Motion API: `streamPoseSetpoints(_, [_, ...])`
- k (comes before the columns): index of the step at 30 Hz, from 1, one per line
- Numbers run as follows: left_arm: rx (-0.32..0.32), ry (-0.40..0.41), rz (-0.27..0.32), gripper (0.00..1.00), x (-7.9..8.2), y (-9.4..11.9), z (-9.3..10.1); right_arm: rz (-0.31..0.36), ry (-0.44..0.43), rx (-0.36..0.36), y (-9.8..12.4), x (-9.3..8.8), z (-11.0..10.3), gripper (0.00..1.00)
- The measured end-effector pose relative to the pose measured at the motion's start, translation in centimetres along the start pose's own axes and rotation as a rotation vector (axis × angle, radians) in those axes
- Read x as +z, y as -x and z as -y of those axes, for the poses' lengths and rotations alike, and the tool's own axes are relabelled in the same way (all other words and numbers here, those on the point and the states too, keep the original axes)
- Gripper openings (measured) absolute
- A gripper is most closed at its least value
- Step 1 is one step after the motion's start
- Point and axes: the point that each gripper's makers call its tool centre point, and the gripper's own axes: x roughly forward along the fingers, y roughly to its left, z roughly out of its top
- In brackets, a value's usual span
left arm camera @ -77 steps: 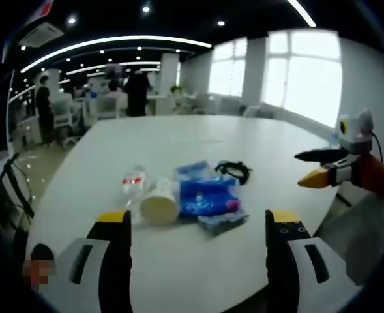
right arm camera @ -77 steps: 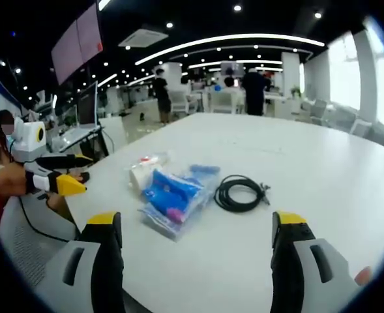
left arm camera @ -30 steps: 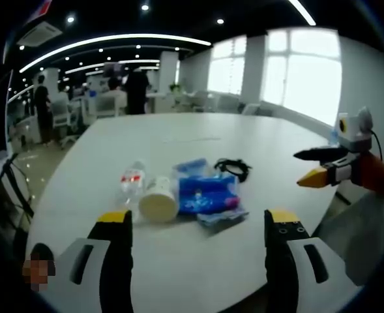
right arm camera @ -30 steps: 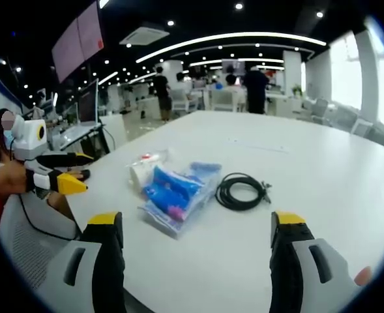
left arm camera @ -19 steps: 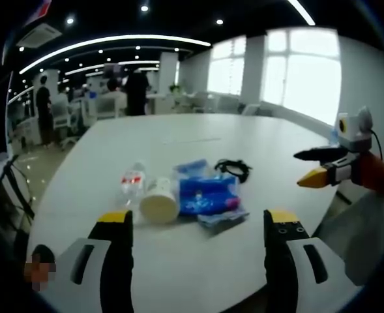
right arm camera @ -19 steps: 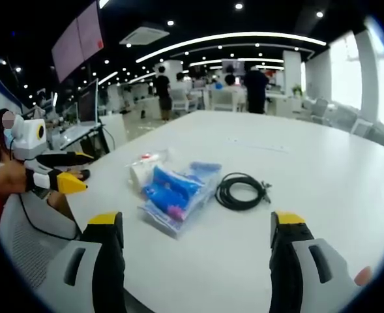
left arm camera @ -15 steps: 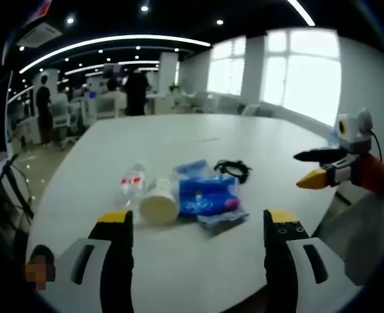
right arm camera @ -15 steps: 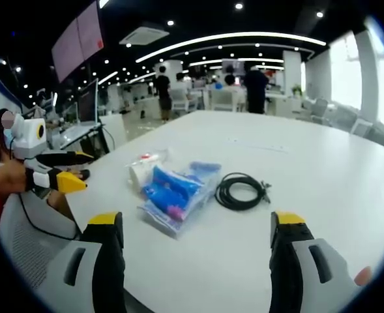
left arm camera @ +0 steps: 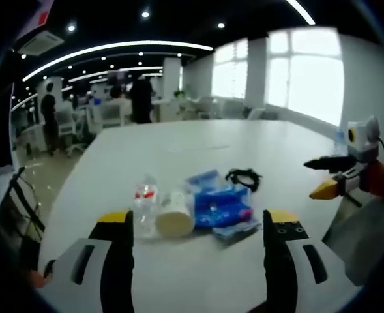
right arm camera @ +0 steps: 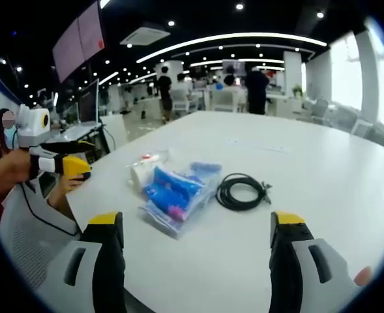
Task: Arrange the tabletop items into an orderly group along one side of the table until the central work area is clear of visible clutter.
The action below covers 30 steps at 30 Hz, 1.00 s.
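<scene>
Nothing looks sorted yet. From left to right in the left gripper view, a clear water bottle [left arm camera: 144, 203], a paper cup [left arm camera: 173, 215] on its side, a blue plastic packet [left arm camera: 221, 207] and a coiled black cable [left arm camera: 244, 177] sit mid-tabletop [left arm camera: 178, 140] — untouched. The left hand-held gripper [left arm camera: 195, 225] and right hand-held gripper [right arm camera: 195, 225] hang released, jaws apart, holding nothing — everything remains to move.

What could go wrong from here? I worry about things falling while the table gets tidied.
The water bottle and paper cup lie on their sides near the table edge, so a nudge may roll them off. The coiled cable could uncoil if lifted by one loop. The plastic bag may slip from the jaws.
</scene>
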Motion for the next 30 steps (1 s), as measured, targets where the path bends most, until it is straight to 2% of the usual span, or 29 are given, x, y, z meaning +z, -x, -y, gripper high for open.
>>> streamPoseSetpoints(7, [0.029, -0.019, 0.005, 0.78, 1.1, -0.8, -1.8, 0.002, 0.001, 0.005, 0.0, 0.1, -0.1, 0.92])
streamPoseSetpoints(17, [0.075, -0.041, 0.019, 0.77, 3.4, -2.8, -4.8, 0.007, -0.006, 0.006, 0.0, 0.2, 0.0, 0.92])
streamPoseSetpoints(30, [0.117, -0.032, -0.004, 0.76, 3.9, -6.2, -7.7, -0.004, -0.008, 0.010, -0.2, -0.2, -0.1, 0.92])
